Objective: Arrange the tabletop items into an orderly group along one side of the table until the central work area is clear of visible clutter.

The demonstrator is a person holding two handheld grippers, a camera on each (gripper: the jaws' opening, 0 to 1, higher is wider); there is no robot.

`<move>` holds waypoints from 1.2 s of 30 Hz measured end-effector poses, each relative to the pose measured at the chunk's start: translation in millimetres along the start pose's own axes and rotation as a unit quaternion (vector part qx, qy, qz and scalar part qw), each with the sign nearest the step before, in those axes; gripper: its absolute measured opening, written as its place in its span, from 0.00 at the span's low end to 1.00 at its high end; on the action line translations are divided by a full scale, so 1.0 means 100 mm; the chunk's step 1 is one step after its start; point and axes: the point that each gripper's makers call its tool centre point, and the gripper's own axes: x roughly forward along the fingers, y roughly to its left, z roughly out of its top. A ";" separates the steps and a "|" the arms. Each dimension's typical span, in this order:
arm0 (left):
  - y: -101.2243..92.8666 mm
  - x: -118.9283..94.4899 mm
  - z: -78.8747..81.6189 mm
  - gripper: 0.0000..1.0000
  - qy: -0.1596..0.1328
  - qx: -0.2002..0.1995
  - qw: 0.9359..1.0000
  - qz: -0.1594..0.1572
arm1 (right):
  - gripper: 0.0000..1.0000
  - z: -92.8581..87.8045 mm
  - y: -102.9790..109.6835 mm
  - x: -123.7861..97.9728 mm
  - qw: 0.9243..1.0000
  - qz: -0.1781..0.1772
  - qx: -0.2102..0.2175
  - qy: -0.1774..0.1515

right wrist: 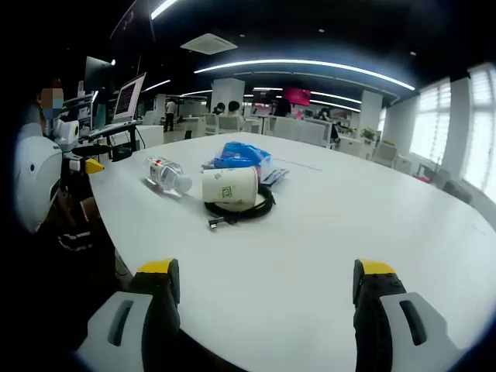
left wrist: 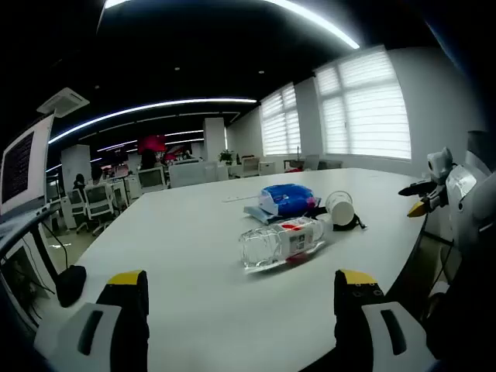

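The left gripper (left wrist: 242, 291) hovers over the near edge of a white table (left wrist: 186, 232), its yellow-tipped jaws spread wide with nothing between them. Just beyond it a clear plastic bottle (left wrist: 280, 242) with a red-and-white label lies on its side; whether any liquid is inside cannot be told. Behind the bottle rests a blue packet (left wrist: 288, 198) on a flat booklet, and beside it a white paper cup (left wrist: 340, 207) tipped on its side atop a coiled black cable (right wrist: 246, 209). The right gripper (right wrist: 262, 280) faces the same cluster from the opposite edge, jaws likewise wide and empty, the cup's printed side towards it. Office desks and blinds fill the background.
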 end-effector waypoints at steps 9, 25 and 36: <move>0.00 0.00 -0.01 1.00 0.001 0.000 1.000 0.001 | 0.90 -0.02 -0.01 0.00 1.000 0.000 0.000 0.002; -0.01 -0.02 -0.01 1.00 0.002 0.003 1.000 0.003 | 0.90 0.00 0.05 0.00 1.000 0.007 -0.020 -0.003; 0.00 -0.01 -0.03 1.00 0.003 0.002 1.000 0.000 | 0.90 -0.01 0.05 0.00 1.000 -0.001 -0.026 0.000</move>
